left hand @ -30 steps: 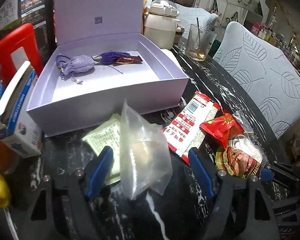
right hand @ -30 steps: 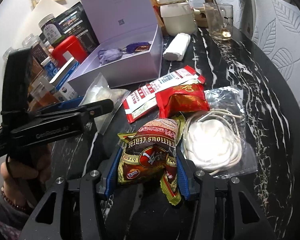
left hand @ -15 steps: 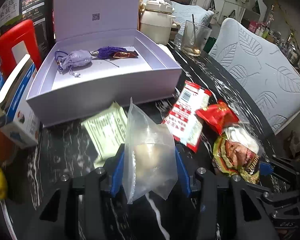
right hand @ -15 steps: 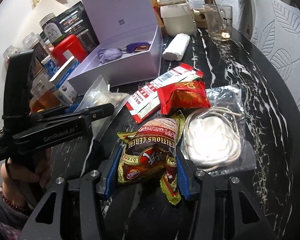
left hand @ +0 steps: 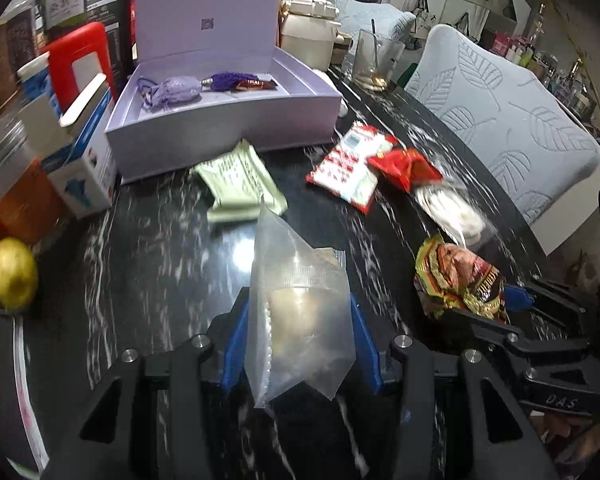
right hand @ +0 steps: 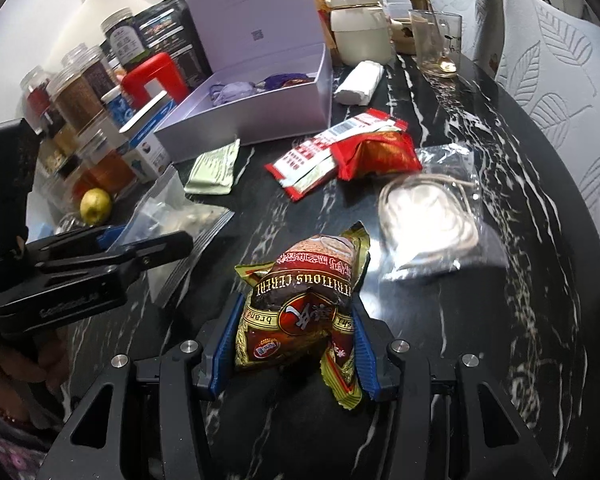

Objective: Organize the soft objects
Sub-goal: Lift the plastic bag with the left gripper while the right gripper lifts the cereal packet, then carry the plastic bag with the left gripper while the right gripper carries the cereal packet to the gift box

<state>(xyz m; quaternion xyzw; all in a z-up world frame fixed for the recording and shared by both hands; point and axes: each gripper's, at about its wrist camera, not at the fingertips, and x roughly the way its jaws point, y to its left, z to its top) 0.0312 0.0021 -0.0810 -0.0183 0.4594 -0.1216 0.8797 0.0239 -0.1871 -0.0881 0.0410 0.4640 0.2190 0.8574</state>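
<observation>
My left gripper (left hand: 298,338) is shut on a clear zip bag (left hand: 296,300) and holds it above the black marble table (left hand: 152,248). My right gripper (right hand: 294,340) is shut on a brown and gold cereal packet (right hand: 300,300); it also shows in the left wrist view (left hand: 460,280). An open lilac box (left hand: 220,120) stands at the back with a purple pouch (left hand: 172,90) inside. A green sachet (left hand: 240,184), a red and white packet (left hand: 352,168), a red snack bag (left hand: 404,168) and a bagged white cord (right hand: 428,216) lie on the table.
Jars (right hand: 76,92), a red container (left hand: 80,64), a blue and white carton (left hand: 80,160) and a lemon (left hand: 12,272) crowd the left side. A cream pot (left hand: 310,36) and a glass (left hand: 374,60) stand behind the box. Leaf-patterned chairs (left hand: 512,128) line the right edge.
My left gripper closed on the clear bag, then lifted and pulled it back from the box. My right gripper also drew back with the cereal packet.
</observation>
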